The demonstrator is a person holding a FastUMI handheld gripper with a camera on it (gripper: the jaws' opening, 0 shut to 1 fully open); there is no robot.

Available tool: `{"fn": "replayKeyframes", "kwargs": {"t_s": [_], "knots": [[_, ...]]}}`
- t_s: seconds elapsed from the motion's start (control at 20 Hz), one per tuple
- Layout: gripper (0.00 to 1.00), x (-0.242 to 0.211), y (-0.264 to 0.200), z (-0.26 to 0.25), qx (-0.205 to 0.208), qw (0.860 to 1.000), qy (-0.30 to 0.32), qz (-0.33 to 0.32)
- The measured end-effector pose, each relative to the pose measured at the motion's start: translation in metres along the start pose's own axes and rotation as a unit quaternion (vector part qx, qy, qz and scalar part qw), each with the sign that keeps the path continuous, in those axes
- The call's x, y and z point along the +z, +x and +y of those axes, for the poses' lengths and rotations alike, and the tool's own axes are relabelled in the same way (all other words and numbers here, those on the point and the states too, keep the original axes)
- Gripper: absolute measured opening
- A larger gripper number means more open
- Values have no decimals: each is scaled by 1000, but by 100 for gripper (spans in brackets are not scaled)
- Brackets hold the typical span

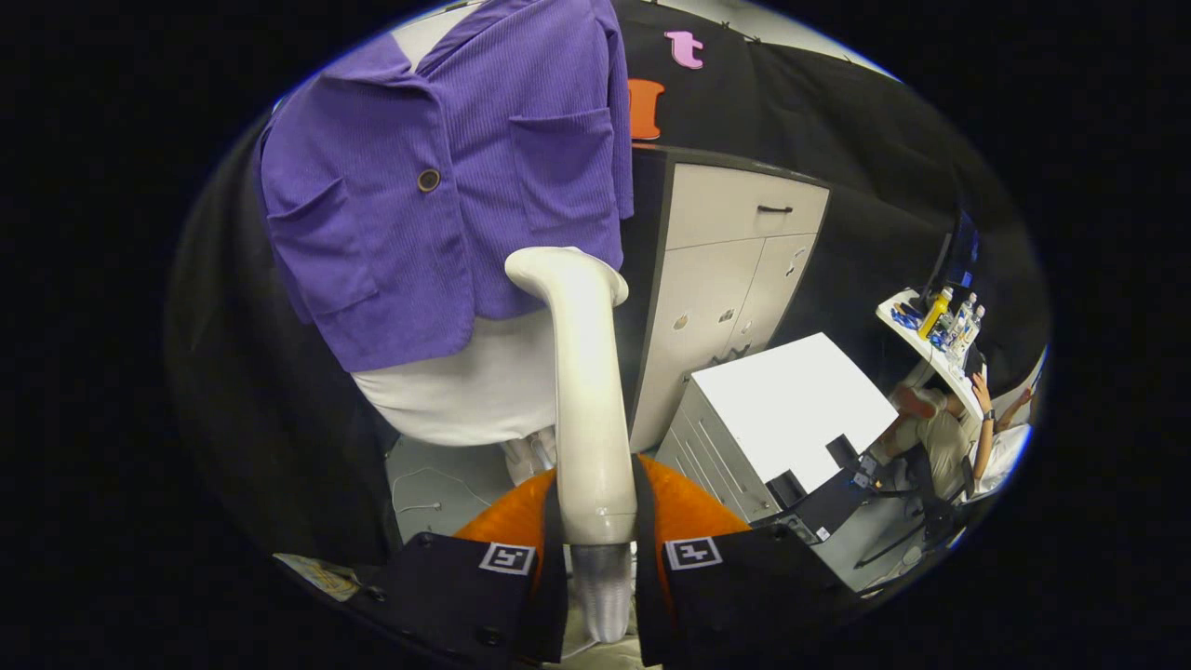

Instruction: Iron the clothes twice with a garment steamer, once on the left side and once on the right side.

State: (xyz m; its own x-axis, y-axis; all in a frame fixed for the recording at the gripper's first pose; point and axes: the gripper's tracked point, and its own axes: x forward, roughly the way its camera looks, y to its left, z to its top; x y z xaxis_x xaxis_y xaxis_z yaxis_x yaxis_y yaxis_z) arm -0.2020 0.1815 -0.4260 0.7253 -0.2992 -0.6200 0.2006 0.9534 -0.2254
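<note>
**Steamer head pointing at the purple jacket's hem**

The hand-held gripper [600, 540] is clamping the handle of the garment steamer [584, 391], with one finger pressing on each side of the cream-white wand. The wand is running straight forward from between the fingers, and its ribbed hose [600, 596] is trailing back between them. Its flared head is sitting just ahead, right at the lower edge of the purple jacket [437, 177], near the right side of the hem; whether the head is touching the fabric I cannot tell.

The jacket is hanging beyond the fingers on a white mannequin torso [465, 391], whose bare lower part is showing below the hem. A brown button [428, 180] is sitting at the jacket's front, between patch pockets.

Off to the right of the wand, a pale cabinet [735, 270] with a drawer and doors is standing against the wall, and a white low unit [791, 409] is sitting in front of it. Farther right, a person [949, 433] is sitting by a bench [907, 326] carrying several bottles [954, 321].
</note>
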Motion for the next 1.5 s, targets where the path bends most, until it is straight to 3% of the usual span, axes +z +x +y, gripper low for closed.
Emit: {"fn": "replayKeyframes", "kwargs": {"t_s": [0.4, 0.7, 0.9, 1.15, 1.5], "knots": [[37, 98, -77, -18, -10, 994, 35, -106], [37, 187, -144, 3, 4, 977, 53, -209], [37, 234, -181, 39, 24, 963, 35, -267], [37, 271, -197, 112, 83, 949, 24, -303], [37, 288, -205, 192, 114, 938, -17, -325]]}}
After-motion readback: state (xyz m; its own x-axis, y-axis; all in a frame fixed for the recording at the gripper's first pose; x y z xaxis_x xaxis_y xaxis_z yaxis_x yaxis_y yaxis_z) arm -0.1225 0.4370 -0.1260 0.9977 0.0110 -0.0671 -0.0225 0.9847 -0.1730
